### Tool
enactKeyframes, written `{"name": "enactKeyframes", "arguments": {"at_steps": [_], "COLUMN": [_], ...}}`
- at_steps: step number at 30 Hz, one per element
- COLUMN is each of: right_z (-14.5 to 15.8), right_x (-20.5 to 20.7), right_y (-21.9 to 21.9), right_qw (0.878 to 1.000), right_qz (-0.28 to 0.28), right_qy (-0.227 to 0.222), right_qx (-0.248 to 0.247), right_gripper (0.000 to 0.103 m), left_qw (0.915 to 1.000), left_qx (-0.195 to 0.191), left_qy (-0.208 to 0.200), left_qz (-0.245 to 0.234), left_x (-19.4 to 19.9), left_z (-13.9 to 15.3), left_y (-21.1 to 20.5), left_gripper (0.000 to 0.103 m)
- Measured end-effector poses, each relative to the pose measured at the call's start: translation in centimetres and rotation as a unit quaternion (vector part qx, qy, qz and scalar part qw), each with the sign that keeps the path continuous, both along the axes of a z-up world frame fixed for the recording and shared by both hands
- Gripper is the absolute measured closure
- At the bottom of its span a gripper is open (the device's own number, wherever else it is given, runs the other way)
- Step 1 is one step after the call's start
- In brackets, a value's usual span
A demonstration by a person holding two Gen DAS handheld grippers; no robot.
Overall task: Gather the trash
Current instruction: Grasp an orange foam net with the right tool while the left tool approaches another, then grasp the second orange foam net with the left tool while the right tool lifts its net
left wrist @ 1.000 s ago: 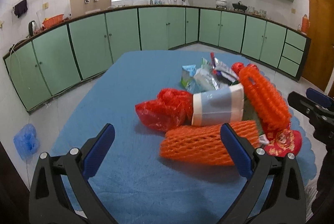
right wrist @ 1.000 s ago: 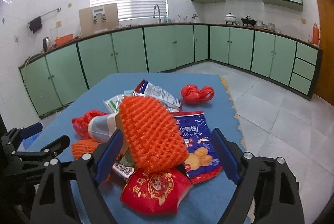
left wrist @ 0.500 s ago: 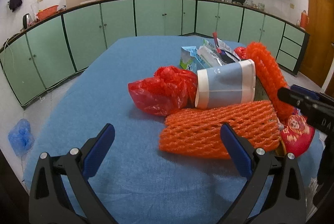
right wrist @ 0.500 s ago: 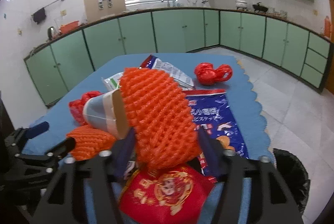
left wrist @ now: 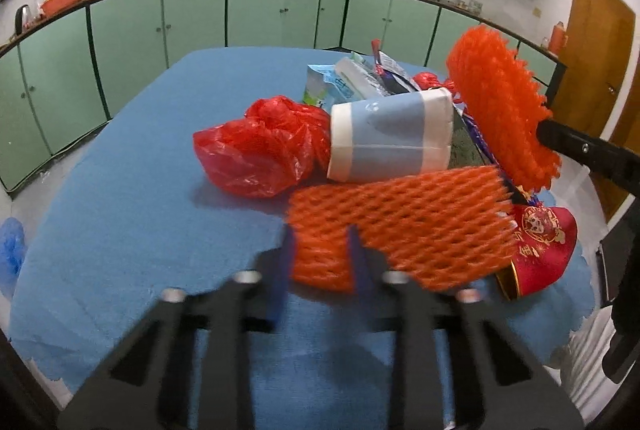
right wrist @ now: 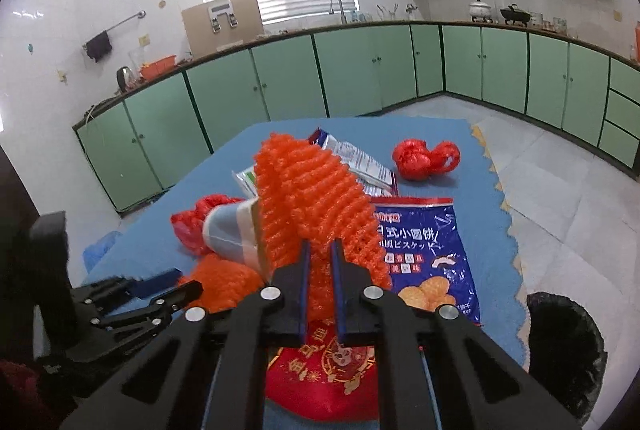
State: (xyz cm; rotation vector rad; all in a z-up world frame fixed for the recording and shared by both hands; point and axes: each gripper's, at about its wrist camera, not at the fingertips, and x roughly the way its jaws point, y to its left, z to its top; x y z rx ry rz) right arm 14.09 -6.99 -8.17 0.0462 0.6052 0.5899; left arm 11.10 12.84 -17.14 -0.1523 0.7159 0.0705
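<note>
Both claws have closed since a second ago, when their blue pads stood wide apart. Now the right claw (right wrist: 319,262) is clamped on the near end of the upper foam net (right wrist: 310,197), which rises tilted above the pile. The left claw (left wrist: 320,250) pinches the near end of the lower foam net (left wrist: 400,226), though blur makes the contact hard to judge. That net lies flat on the blue worktop (left wrist: 160,189), touching a paper cup (left wrist: 390,139) on its side and just beside a red plastic bag (left wrist: 260,153). A red pouch (right wrist: 324,370) and blue biscuit packet (right wrist: 424,250) lie under the right claw. Green cabinets (right wrist: 280,77) line the room; a black bin (right wrist: 564,354) stands on the tiled floor.
</note>
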Motion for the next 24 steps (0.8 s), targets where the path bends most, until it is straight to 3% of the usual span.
{"name": "enactKeyframes", "arguments": {"at_steps": [5, 11, 12, 14, 16, 20, 24], "right_z": [0.8, 1.7, 1.6, 1.5, 1.3, 1.3, 1.3], "right_x": [-0.3, -0.7, -0.7, -0.8, -0.8, -0.8, -0.6], "right_y": [-0.5, -0.9, -1.0, -1.1, -1.2, -1.2, -1.1], "right_qw": [1.0, 1.0, 1.0, 1.0, 1.0, 1.0, 1.0], "right_qz": [-0.007, -0.009, -0.01, -0.011, -0.012, -0.014, -0.015], "right_qy": [-0.007, -0.016, -0.016, -0.013, -0.012, -0.011, -0.011], "right_qx": [0.005, 0.005, 0.005, 0.003, 0.0, -0.004, -0.007], "right_gripper": [0.093, 0.093, 0.093, 0.093, 0.093, 0.093, 0.093], "left_qw": [0.9996, 0.9994, 0.9995, 0.9997, 0.9997, 0.9999, 0.9996], "left_qx": [0.004, 0.0, -0.002, -0.002, -0.011, -0.01, -0.014], "left_qy": [-0.026, -0.034, -0.031, -0.024, -0.02, 0.0, 0.026], "left_qz": [0.002, 0.003, -0.001, 0.001, 0.0, -0.005, -0.004], "left_x": [-0.5, -1.1, -1.2, -1.3, -1.4, -0.8, 0.2], "left_z": [1.1, 2.0, 1.9, 1.6, 1.2, 0.1, -1.6], "left_y": [-0.1, -0.1, -0.1, -0.3, -0.4, -0.3, -0.1], "left_gripper": [0.096, 0.092, 0.089, 0.048, 0.036, 0.025, 0.025]}}
